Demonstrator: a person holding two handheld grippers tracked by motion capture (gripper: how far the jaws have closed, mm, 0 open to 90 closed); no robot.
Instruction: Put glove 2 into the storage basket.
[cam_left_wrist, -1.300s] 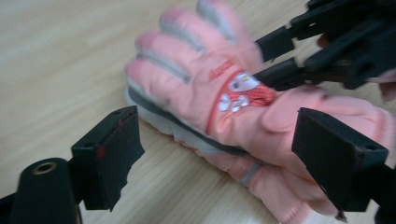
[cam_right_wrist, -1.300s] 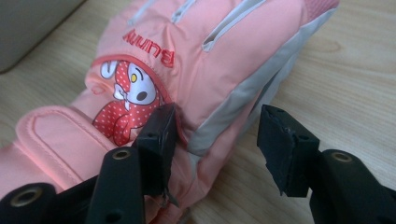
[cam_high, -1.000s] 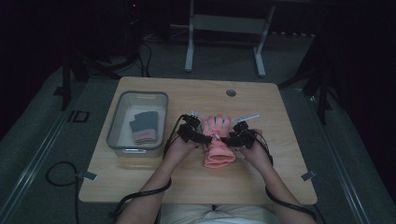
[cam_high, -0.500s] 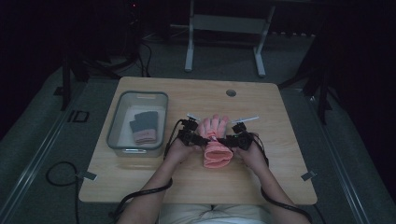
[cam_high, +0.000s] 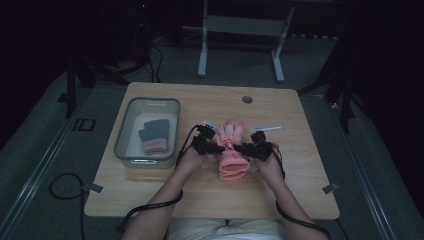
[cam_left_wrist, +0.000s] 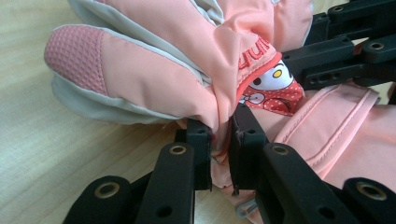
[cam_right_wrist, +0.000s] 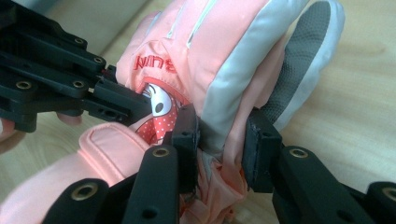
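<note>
My glove (cam_left_wrist: 187, 60) was smooth peach cloth with silky grey trim and a rough waffle-textured fingertip at nine o'clock; my table (cam_left_wrist: 42, 154) looked like matt pale wood.

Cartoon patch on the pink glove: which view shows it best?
Left gripper view: the cartoon patch sits close and sharp on the pink glove. The right gripper view shows it partly hidden. In the high view the glove is too small to show it.

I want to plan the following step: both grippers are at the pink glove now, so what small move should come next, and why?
Probably lift both together a little. The left gripper is shut on the pink glove at one edge, and the right gripper has just been closing on its other edge, pads pressing the fabric. The glove lies on the table, near the bin.
</note>
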